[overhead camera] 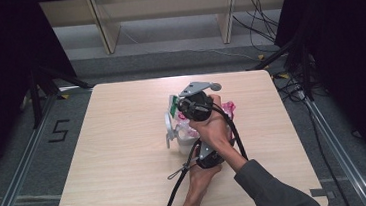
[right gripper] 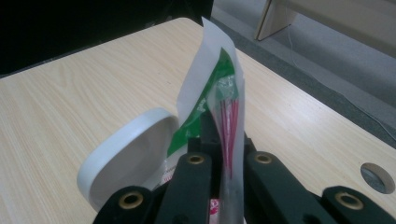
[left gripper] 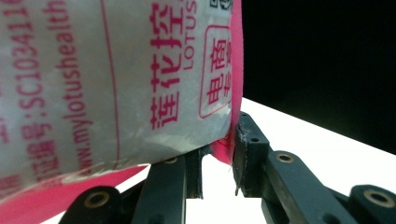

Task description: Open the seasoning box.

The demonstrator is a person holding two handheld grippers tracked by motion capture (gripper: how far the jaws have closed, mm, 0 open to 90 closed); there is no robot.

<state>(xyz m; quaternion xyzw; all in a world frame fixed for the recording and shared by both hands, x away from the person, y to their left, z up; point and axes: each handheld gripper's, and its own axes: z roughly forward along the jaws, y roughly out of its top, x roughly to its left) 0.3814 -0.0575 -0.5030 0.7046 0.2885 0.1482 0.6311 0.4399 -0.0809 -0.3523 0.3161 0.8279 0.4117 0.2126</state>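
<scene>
Pink-edged pouch (left gripper: pixel 116 79) fills close view of my left gripper (left gripper: pixel 217 156), fingers (left gripper: pixel 247 154) clenched on its pink seam at bag's 5 o'clock corner. Contents: white powder or grains, hard to tell which. Right gripper (right gripper: pixel 224 161) fingers pinched tight on green-and-white sachet (right gripper: pixel 212 93), standing upright, red strands inside. White bowl (right gripper: pixel 126 158) at 9 o'clock of sachet, just beside it, tipped on edge. All at desk (overhead camera: pixel 124 138) centre, both hands (overhead camera: pixel 218 127) crossed there.
</scene>
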